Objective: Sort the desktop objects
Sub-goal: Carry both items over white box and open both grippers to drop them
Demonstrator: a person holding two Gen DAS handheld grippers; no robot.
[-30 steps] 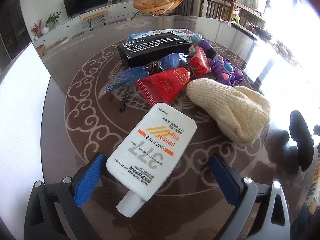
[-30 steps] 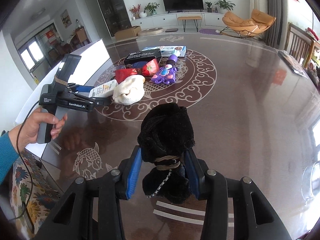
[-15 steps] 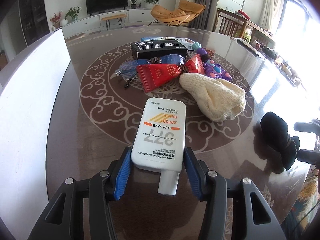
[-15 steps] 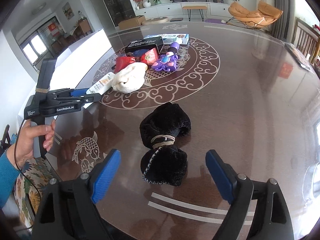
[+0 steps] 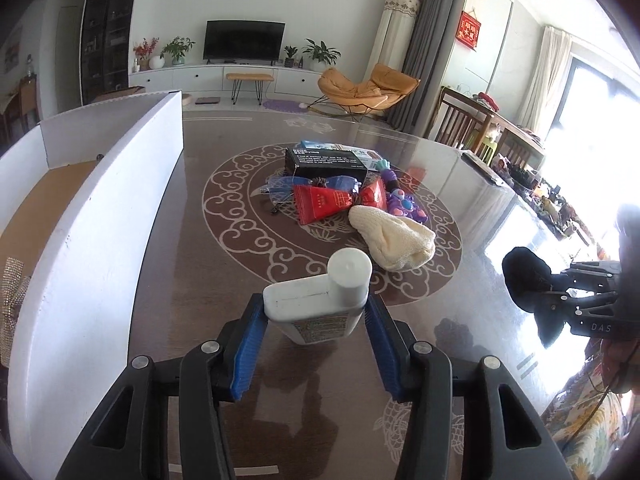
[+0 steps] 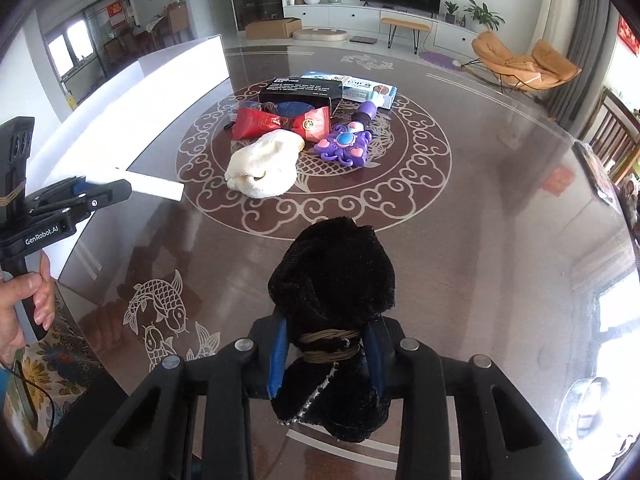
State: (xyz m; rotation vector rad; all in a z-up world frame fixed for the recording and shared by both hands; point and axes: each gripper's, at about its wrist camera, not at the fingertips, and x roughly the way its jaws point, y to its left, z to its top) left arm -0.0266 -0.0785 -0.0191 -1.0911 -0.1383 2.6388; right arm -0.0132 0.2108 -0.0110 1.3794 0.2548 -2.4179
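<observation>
While the left hand-held gripper point(image 5: 316, 312) clamps it, the sunscreen bottle point(image 5: 320, 300) points cap-forward, lengthwise.

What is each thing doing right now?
left hand-held gripper: shut on sunscreen bottle.
sunscreen bottle: gripped, lifted off table.
right hand-held gripper: closing around black pouch.
black pouch: between the pads, tied.
cream knit hat: lying on table.
white box: open.

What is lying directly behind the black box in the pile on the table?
Behind the black box lies a flat blue and white box, its right part sticking out past the black one. How far it reaches behind the black box is hidden, and so is anything else lying there.
</observation>
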